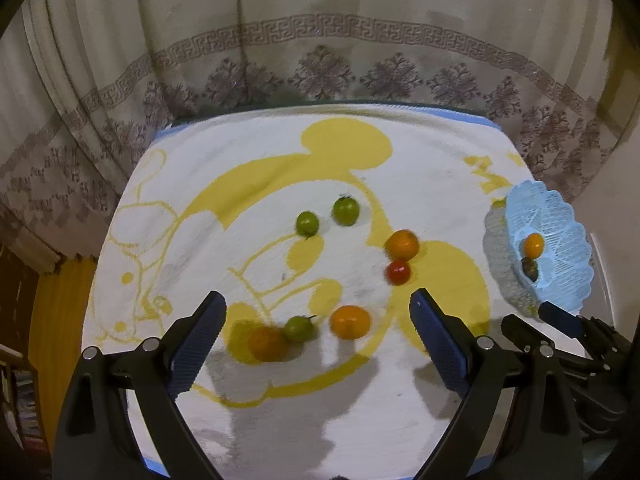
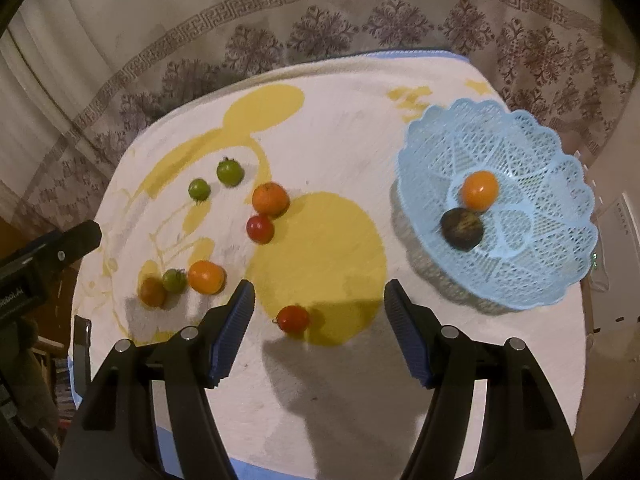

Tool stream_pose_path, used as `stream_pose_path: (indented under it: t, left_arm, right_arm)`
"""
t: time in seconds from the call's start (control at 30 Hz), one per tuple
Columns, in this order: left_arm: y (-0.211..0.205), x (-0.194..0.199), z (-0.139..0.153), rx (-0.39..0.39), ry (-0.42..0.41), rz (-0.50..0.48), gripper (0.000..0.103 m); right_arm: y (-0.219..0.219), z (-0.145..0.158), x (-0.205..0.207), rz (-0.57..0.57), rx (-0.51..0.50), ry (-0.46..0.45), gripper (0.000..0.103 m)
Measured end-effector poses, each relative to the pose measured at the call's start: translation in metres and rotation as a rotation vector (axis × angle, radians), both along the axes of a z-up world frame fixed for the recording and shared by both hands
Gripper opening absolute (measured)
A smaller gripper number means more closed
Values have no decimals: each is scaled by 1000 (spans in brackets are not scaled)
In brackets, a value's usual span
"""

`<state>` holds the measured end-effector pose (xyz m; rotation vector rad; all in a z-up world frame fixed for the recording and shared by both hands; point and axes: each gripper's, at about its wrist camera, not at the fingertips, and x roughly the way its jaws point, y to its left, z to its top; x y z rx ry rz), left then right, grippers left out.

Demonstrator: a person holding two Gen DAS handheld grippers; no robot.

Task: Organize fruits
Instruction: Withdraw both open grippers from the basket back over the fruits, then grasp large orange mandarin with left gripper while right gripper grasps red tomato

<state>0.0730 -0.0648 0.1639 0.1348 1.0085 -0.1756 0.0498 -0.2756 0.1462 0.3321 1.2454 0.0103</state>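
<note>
Several fruits lie on a white and yellow towel (image 1: 248, 152). In the left wrist view, my left gripper (image 1: 318, 330) is open above an orange (image 1: 350, 322), a small green fruit (image 1: 298, 328) and a darker orange (image 1: 267, 343). Two green fruits (image 1: 307, 223) (image 1: 345, 210), an orange (image 1: 402, 245) and a red tomato (image 1: 398, 272) lie further off. In the right wrist view, my right gripper (image 2: 320, 320) is open, with a red tomato (image 2: 293, 319) between its fingers on the towel. A light blue basket (image 2: 532, 280) holds an orange (image 2: 480, 190) and a dark fruit (image 2: 462, 228).
A patterned curtain (image 1: 320, 40) hangs behind the table. The basket (image 1: 568, 280) stands at the table's right edge in the left wrist view, with the right gripper's finger (image 1: 558, 316) below it. The left gripper's body (image 2: 48, 256) shows at the left edge of the right wrist view.
</note>
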Motion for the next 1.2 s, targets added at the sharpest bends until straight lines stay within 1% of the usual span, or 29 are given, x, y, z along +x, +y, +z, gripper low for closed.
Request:
stream_pose_path:
  t: [0.17, 0.27, 0.4, 0.57, 0.67, 0.7, 0.83, 0.9, 1.03, 1.07, 1.13, 1.2]
  left_arm:
    - [30, 6, -25, -2, 62, 26, 92]
    - [44, 7, -40, 12, 85, 30, 92]
    - [61, 10, -58, 3, 118, 30, 92]
    - [74, 18, -80, -3, 164, 36, 92]
    - [76, 21, -94, 0, 187, 18, 92]
    - [75, 23, -97, 1, 192, 11, 91]
    - [70, 26, -112, -6, 220, -37, 81]
    - [69, 27, -119, -10, 230, -59, 79]
    - [65, 30, -131, -20, 253, -101, 70]
    - [64, 30, -134, -20, 258, -108, 66]
    - [63, 32, -139, -25, 266, -125, 65]
    - [63, 31, -139, -28, 256, -141, 63]
  right_arm:
    - [13, -13, 1, 3, -8, 29, 69]
    - [22, -21, 3, 1, -13, 45, 69]
    - [32, -30, 4, 8, -22, 62, 69]
    - [41, -41, 7, 7, -30, 88, 69]
    - [43, -47, 9, 4, -37, 99, 69]
    - [43, -49, 9, 2, -41, 103, 69]
    - [43, -56, 12, -8, -53, 122, 69]
    - [42, -59, 13, -11, -57, 129, 69]
    - [41, -64, 15, -19, -61, 140, 69]
    - [41, -65, 16, -20, -60, 143, 69]
    - [42, -68, 18, -17, -62, 147, 69]
    - [44, -70, 19, -14, -62, 153, 69]
